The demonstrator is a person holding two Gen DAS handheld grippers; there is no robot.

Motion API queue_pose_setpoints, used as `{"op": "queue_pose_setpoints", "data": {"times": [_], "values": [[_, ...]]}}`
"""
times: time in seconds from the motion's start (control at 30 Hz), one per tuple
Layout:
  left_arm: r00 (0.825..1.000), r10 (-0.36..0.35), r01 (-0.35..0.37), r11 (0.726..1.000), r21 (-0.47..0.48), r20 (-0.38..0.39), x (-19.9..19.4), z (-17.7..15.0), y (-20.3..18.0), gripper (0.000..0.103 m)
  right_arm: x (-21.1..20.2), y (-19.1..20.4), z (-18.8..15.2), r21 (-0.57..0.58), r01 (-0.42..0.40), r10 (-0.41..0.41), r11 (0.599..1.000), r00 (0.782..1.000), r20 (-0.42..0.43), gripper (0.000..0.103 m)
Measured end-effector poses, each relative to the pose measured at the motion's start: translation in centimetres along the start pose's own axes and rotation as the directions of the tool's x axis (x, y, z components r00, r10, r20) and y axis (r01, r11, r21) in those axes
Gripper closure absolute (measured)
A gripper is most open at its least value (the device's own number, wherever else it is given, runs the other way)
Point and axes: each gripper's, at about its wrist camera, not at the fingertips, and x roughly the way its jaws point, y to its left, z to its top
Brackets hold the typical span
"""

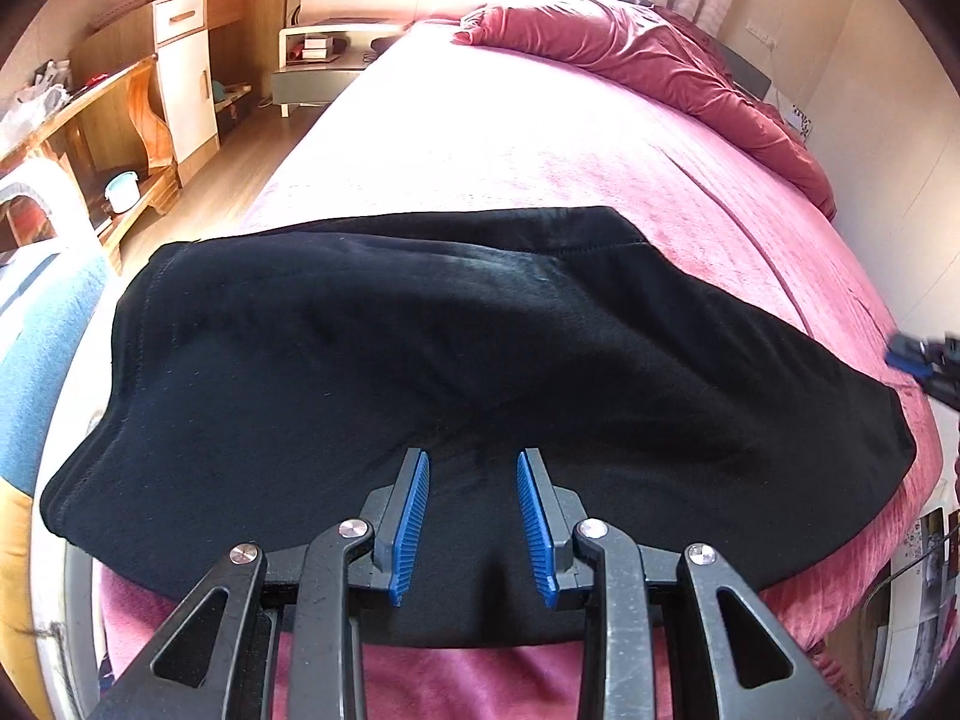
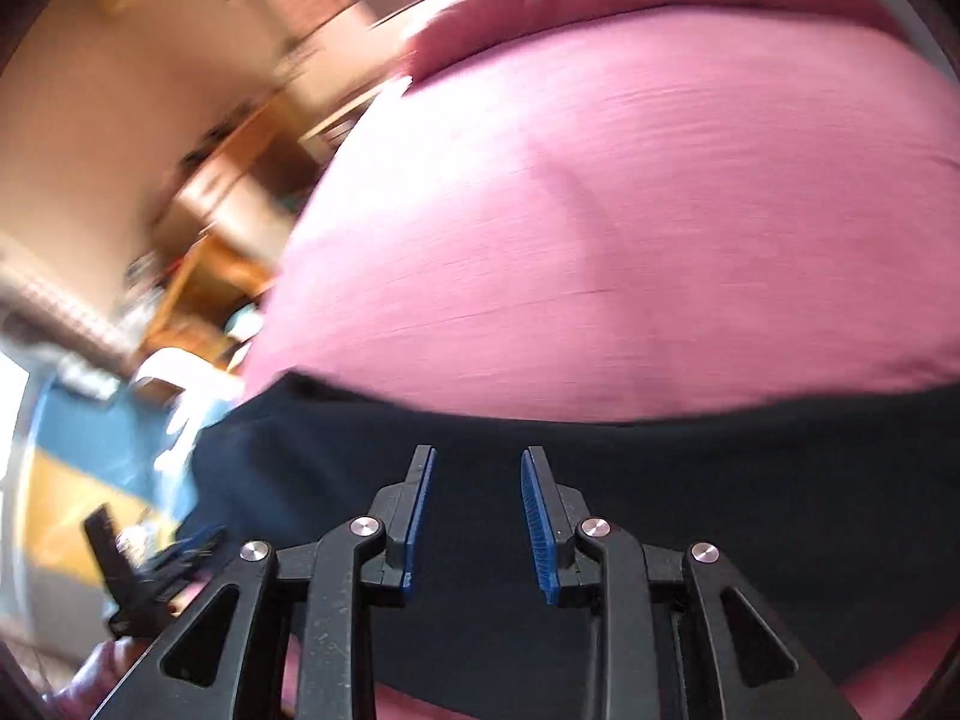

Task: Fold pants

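left gripper (image 1: 473, 457): jaws apart, empty, over pants' near edge | right gripper (image 2: 478, 455): jaws apart, empty, view blurred | pants (image 1: 420, 372): black, folded flat on bed (image 1: 510, 138) near edge | quilt (image 1: 648, 54): bunched far

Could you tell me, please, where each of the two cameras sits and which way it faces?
Left wrist view: sits on the left hand-held gripper, looking down along its open blue-padded fingers at the folded black pants on the pink bed, with wooden furniture beyond; the right hand-held gripper's tip shows blurred at the right edge.
Right wrist view: sits on the right hand-held gripper, jaws apart, angled down over the pants' edge, motion-blurred; the left hand-held gripper shows at lower left.
Shared: the pants, the bed, and each other's gripper.
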Motion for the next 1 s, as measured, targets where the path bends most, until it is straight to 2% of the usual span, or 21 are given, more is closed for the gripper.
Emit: {"op": "queue_pose_setpoints", "data": {"times": [0.07,0.17,0.3,0.43,0.5,0.57,0.63,0.73,0.83,0.93,1.0], "values": [[1.0,-0.009,0.009,1.0,-0.005,-0.002,-0.2,-0.1,0.6,0.072,4.6,4.5,1.2,-0.044,-0.106,0.102,0.993,0.992,-0.08,0.073],[1.0,-0.011,0.011,1.0,-0.018,0.003,-0.4,-0.5,1.3,0.072,10.3,9.0,2.6,-0.071,-0.181,0.166,0.981,0.97,-0.179,0.071],[1.0,-0.017,0.017,0.999,-0.035,0.005,-0.1,-0.7,2.1,0.072,16.5,11.2,3.9,-0.073,-0.152,0.128,0.986,0.957,-0.262,0.071],[1.0,-0.029,0.03,0.998,-0.06,0.005,0.0,-0.8,2.8,0.072,20.4,11.3,5.1,-0.087,-0.106,0.074,0.991,0.949,-0.308,0.069],[0.999,-0.036,0.036,0.997,-0.062,0.008,0.1,-0.8,3.1,0.072,21.0,11.3,5.6,-0.084,-0.106,0.073,0.991,0.942,-0.328,0.072],[0.999,-0.039,0.04,0.997,-0.064,0.01,0.2,-0.9,3.4,0.072,20.9,12.0,5.8,-0.097,-0.129,0.09,0.987,0.94,-0.329,0.096],[0.999,-0.044,0.045,0.997,-0.068,0.018,0.0,-0.9,3.6,0.072,20.3,12.5,5.9,-0.115,-0.149,0.104,0.982,0.938,-0.329,0.098],[0.997,-0.047,0.051,0.997,-0.066,0.058,-0.5,-1.0,3.9,0.072,18.9,13.7,6.1,-0.194,-0.122,0.066,0.973,0.96,-0.273,0.1],[0.998,-0.043,0.046,0.996,-0.072,0.047,-0.2,-1.1,4.2,0.072,18.4,12.9,7.4,-0.168,-0.083,0.046,0.982,0.976,-0.214,0.101],[1.0,-0.016,0.016,0.998,-0.064,0.007,0.6,-0.7,4.4,0.072,18.8,12.2,7.5,-0.158,-0.074,0.036,0.985,0.972,-0.233,0.101],[1.0,-0.012,0.011,0.997,-0.071,-0.008,0.9,-0.6,4.6,0.072,18.7,12.1,7.3,-0.154,-0.115,0.073,0.981,0.964,-0.256,0.096]]}}
